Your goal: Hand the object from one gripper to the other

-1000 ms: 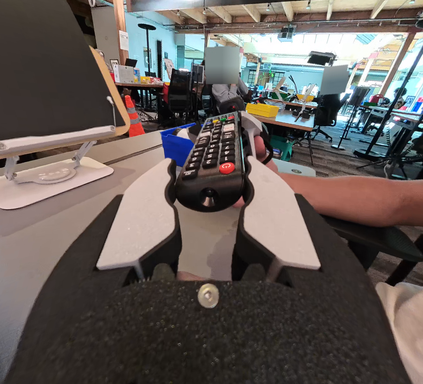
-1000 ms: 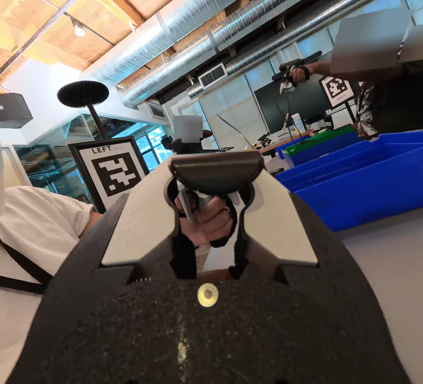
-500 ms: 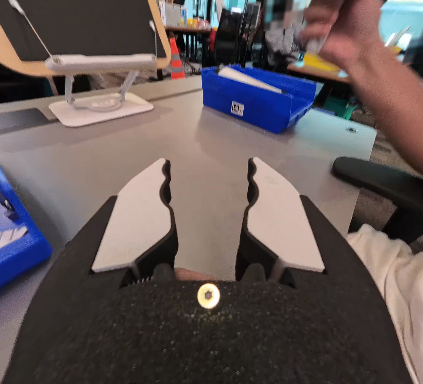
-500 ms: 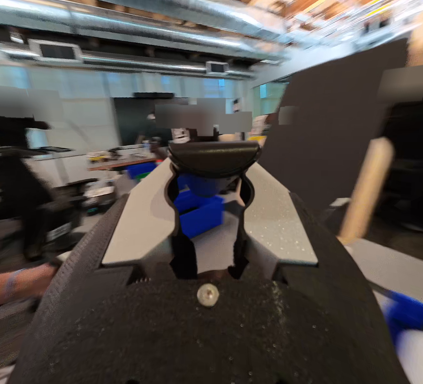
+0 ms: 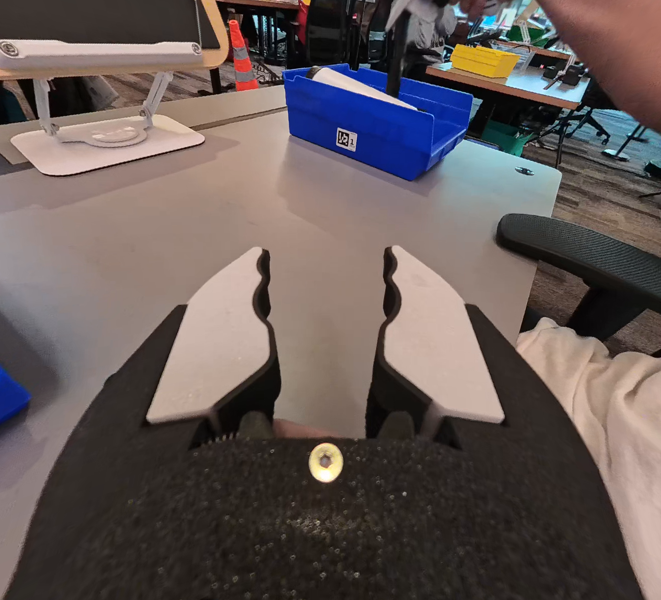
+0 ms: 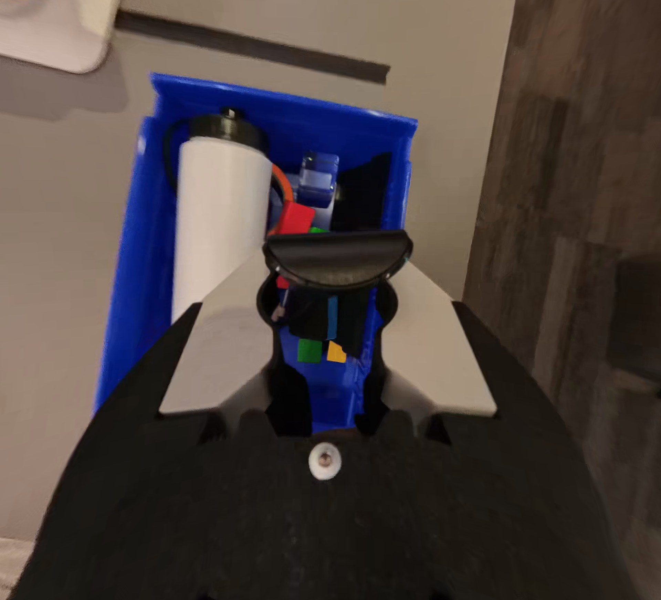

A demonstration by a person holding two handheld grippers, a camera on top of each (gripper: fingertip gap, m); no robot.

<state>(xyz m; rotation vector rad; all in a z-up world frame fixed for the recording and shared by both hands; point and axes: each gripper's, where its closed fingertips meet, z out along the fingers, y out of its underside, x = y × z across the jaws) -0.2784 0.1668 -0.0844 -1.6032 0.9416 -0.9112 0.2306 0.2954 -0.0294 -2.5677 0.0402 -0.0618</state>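
Note:
My left gripper [image 5: 326, 253] is open and empty, low over the grey table [image 5: 214, 243]. My right gripper [image 6: 336, 271] is shut on the end of a black remote control [image 6: 336, 261] and points straight down over a blue bin [image 6: 150, 225]. In the left wrist view a hand holds the right gripper [image 5: 407, 7] up at the top right. The remote [image 5: 397, 57] hangs from it with its lower end inside the blue bin [image 5: 375, 132]. The remote's buttons are hidden in both views.
The bin holds a white bottle with a black cap [image 6: 221, 207] and several small coloured blocks [image 6: 297, 221]. A white tablet stand [image 5: 107, 139] is at the far left. A black chair armrest [image 5: 579, 261] is beside the table's right edge. Another blue bin's corner [image 5: 10, 397] is near left. The left gripper's tips are roughly 55 centimetres from the right gripper's.
One second ago both grippers were shut on the remote. My left gripper let go and dropped back toward the table. My right gripper swung the remote over the blue bin and tipped it downward.

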